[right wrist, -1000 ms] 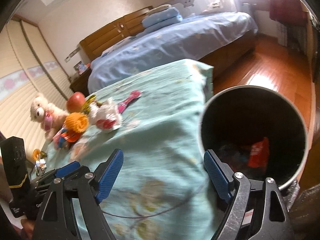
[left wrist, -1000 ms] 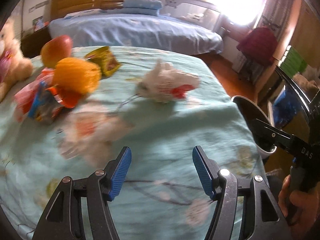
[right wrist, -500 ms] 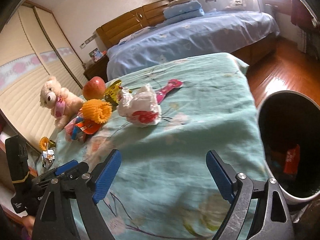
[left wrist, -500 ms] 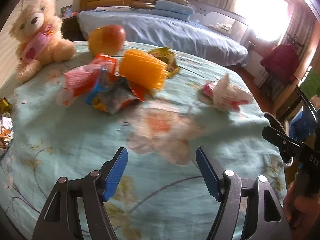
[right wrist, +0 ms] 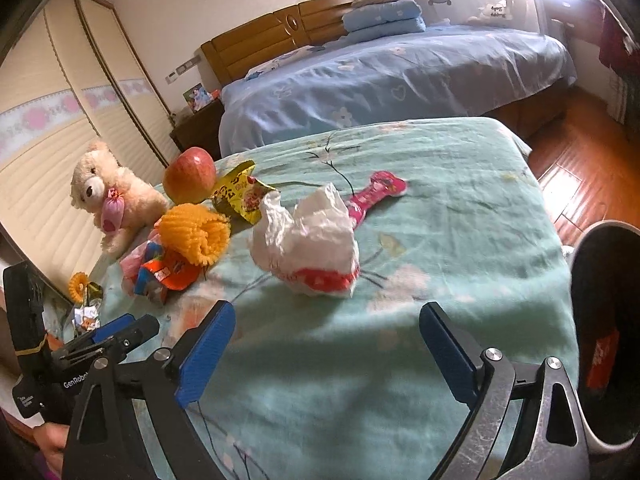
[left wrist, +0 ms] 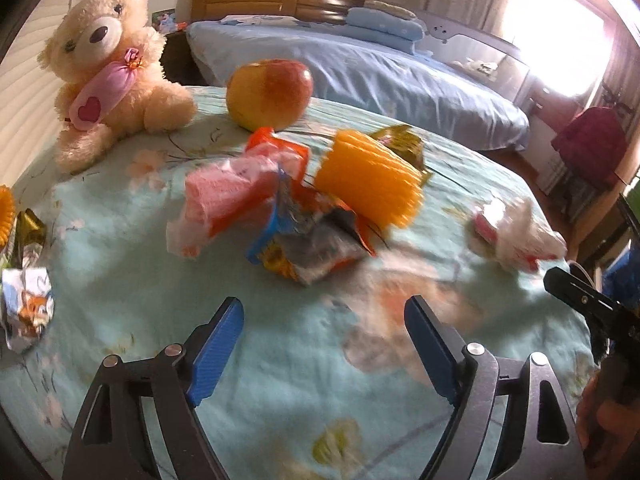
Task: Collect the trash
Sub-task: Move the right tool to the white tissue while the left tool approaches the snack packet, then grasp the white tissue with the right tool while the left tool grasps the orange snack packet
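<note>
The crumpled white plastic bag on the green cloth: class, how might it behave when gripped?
The crumpled white plastic bag looks thin and creased, so it probably collapses between pads. Its puffy shape suggests lightness. It likely slides rather than rolls.

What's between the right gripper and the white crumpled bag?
Only bare green floral bedsheet lies between the right gripper and the white crumpled bag, seen in the right wrist view.
</note>
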A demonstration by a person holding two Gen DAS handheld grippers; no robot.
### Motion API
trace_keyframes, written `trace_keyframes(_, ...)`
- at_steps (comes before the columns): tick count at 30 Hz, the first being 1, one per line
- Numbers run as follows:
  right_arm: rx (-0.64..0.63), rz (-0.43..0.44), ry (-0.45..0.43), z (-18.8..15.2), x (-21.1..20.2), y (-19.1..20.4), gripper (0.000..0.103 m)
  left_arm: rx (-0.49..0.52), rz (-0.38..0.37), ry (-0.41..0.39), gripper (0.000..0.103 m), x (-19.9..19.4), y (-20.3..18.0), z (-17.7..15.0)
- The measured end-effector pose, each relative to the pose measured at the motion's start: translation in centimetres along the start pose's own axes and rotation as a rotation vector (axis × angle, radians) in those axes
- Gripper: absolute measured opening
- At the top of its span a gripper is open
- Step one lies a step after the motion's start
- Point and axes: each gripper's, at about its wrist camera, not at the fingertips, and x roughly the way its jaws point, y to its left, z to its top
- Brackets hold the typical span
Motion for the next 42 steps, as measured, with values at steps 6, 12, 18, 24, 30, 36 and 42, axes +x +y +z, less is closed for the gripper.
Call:
trace_keyframes(6,-0.009,0.000,0.007,1.2,1.7,0.6,0.094,-0.033,-0.001,0.013,0.083,2.2,0.5,2.0)
trace_keyframes(12,-0.001,-0.003,0.013,2.0,3.0,0.6,0.094,-0.060,-0.004,0.009,0.083,4.0,0.4,3.2)
trace_keyframes(18,-0.002,-0.029,0.029,1.8,3.6,0.5,0.067,-0.040,0.006,0.018,0.055,5.2,-0.1,3.3)
trace_keyframes(24,-0.011,-0.027,0.027,1.6,3.4,0.4,0.050,-0.018,-0.011,0.008,0.025,4.9,-0.4,3.1)
trace_keyframes(30,-0.016,0.009,0.027,0.9,2.3,0.5,0.048,-0.005,-0.039,0.002,0.021,3.6,-0.6,2.0)
trace_keyframes(36,-0.012,0.025,0.020,0.0,0.7,0.4,0.047,0.034,-0.074,0.000,0.020,1.9,-2.0,0.5)
trace_keyframes(42,0.014,0.017,0.009,-1.0,-0.9,-0.7,0.048,0.076,-0.115,0.005,0.020,0.5,-3.5,-0.8)
